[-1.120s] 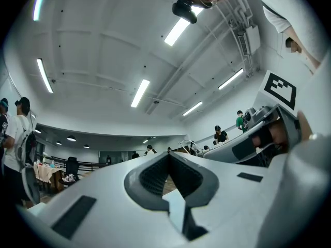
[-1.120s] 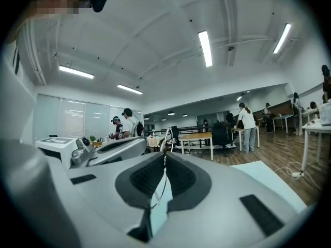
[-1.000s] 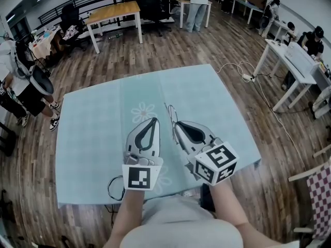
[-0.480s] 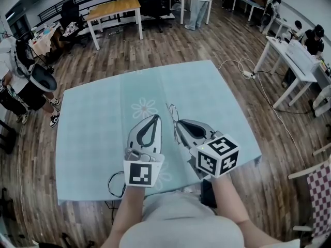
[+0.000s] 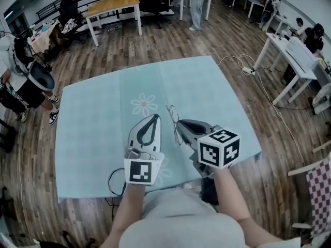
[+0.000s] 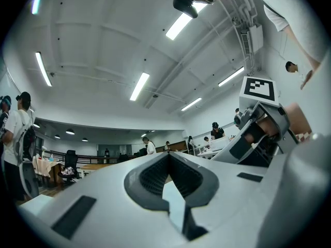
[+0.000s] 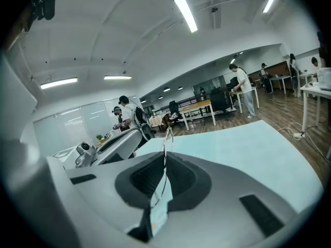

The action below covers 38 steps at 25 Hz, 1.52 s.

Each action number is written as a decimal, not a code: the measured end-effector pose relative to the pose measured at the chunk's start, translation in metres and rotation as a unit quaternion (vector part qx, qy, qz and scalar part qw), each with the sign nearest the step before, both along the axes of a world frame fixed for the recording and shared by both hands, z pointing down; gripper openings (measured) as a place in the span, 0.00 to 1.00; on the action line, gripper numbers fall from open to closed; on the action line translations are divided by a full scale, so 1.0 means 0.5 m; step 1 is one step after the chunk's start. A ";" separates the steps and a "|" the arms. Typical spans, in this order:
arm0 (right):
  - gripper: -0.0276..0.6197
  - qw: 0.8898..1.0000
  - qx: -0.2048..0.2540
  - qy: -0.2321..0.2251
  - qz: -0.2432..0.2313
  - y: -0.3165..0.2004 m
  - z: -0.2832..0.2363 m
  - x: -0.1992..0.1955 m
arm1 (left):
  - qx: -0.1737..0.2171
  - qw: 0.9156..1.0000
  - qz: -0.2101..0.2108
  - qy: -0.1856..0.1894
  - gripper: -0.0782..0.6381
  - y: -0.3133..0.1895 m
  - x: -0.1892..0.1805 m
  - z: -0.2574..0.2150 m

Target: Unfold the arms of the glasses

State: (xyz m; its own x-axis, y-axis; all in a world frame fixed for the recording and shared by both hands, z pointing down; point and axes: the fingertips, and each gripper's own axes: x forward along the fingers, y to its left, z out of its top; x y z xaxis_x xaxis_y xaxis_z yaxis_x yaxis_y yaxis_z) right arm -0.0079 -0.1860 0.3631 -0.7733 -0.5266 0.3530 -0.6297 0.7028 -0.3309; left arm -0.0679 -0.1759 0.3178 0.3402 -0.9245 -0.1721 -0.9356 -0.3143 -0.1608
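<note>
We hold the wire-framed glasses (image 7: pixel 166 138) pinched in our right gripper (image 5: pixel 178 124) over the blue tablecloth (image 5: pixel 217 87), our left gripper (image 5: pixel 153 118) closed and empty beside them, so both arms seem left to unfold

Bench (image 5: pixel 88 138): covered in pale blue cloth, a daisy print (image 5: pixel 144 106) near its middle.
Floor (image 5: pixel 155 50): dark wood planks, white cable (image 5: pixel 247 70) lying at right.
Far table (image 5: pixel 111 5): wooden top, white legs.
Right desk (image 5: pixel 289 61): white.

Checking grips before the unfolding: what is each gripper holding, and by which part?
The right gripper pinches the glasses by their thin wire rim; the left gripper is shut on nothing.
</note>
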 end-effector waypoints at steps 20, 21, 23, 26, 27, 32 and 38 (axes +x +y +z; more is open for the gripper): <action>0.07 0.990 -0.108 0.075 -0.043 0.013 0.071 0.000 | -0.028 1.000 0.001 0.005 0.12 -0.006 -0.016 0.059; 0.07 0.989 -0.111 0.079 -0.047 0.014 0.074 0.001 | -0.032 0.999 0.001 0.005 0.12 -0.005 -0.016 0.064; 0.07 0.988 -0.119 0.082 -0.053 0.016 0.078 0.004 | -0.040 0.999 0.003 0.005 0.12 -0.004 -0.015 0.074; 0.07 0.987 -0.130 0.078 -0.058 0.014 0.080 0.008 | -0.048 0.999 0.009 0.002 0.12 -0.004 -0.012 0.085; 0.07 0.986 -0.133 0.079 -0.062 0.014 0.080 0.009 | -0.050 0.999 0.011 0.000 0.12 -0.005 -0.011 0.088; 0.07 0.981 -0.141 0.096 -0.089 0.020 0.085 0.021 | -0.085 0.995 0.050 0.020 0.12 -0.005 0.008 0.114; 0.07 0.978 -0.147 0.099 -0.110 0.027 0.087 0.022 | -0.133 0.983 0.107 0.061 0.31 -0.003 0.014 0.151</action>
State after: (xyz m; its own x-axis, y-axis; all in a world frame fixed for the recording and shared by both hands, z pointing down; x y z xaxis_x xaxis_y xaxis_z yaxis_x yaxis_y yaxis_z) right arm 0.0030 -0.1725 0.4065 -0.7572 -0.2084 0.6191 -0.5465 0.7213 -0.4256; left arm -0.0610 -0.1774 0.3932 0.5244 -0.8513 0.0149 -0.8501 -0.5226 0.0645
